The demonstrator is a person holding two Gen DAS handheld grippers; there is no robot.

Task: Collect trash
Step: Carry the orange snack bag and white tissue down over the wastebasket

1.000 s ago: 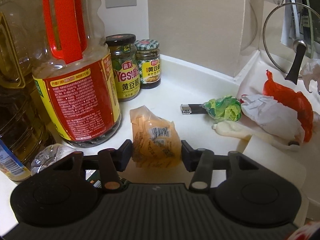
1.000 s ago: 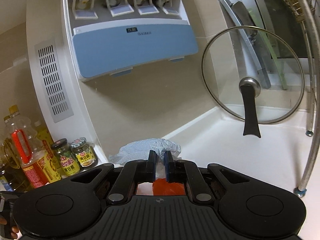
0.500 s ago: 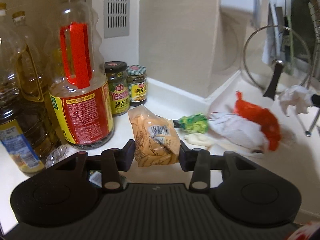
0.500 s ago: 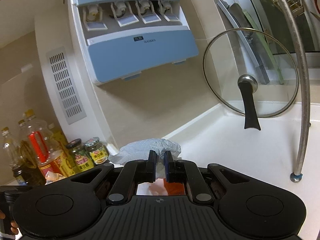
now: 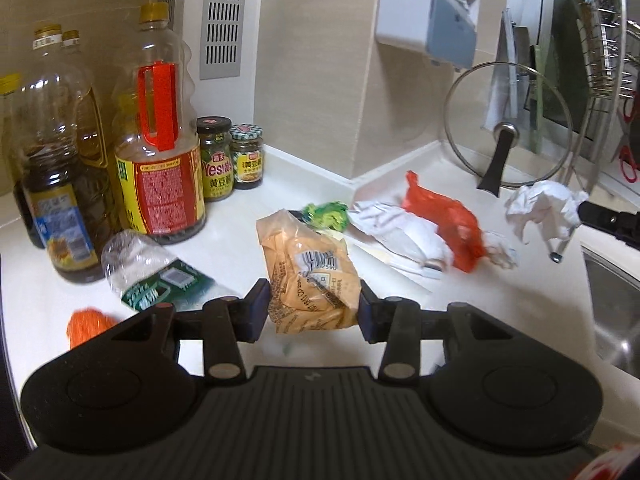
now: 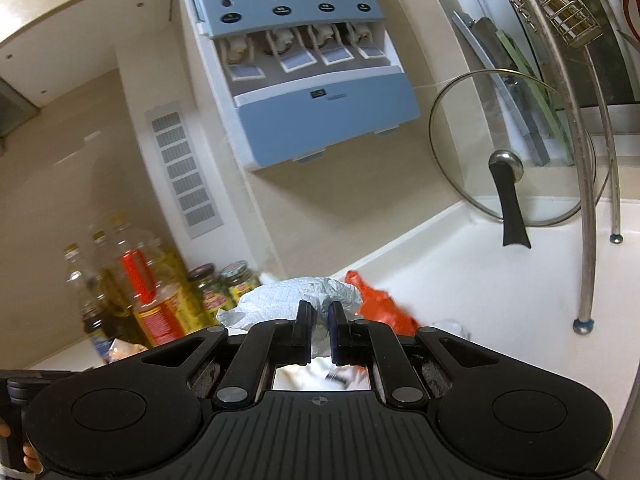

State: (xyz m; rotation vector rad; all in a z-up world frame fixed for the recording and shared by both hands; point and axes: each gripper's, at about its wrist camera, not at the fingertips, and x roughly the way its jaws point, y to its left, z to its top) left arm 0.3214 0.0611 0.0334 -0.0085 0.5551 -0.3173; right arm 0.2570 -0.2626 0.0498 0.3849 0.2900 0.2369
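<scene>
Trash: orange wrapper (image 5: 310, 276) clamped in left gripper (image 5: 312, 312), crumpled tissue (image 6: 292, 300) pinched in nearly closed right gripper (image 6: 319, 334). Risk: slick, crushable wrapper may slip free mid-carry.

We see oil bottles (image 5: 156, 152) crowding the frame's left, trash (image 5: 420, 224) blocking the centre; lower-right counter (image 5: 520, 300) looks passable, though blurred.

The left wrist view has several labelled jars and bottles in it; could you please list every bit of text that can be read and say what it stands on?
"Yes": label of the dark-lidded jar.
"黄豆酱": label of the checked-lid jar.
Red label of the big oil bottle: print too small to read.
Orange packet in the left claw: barcode and digits, blurred.
Fallen water bottle: green label blurred.
</scene>
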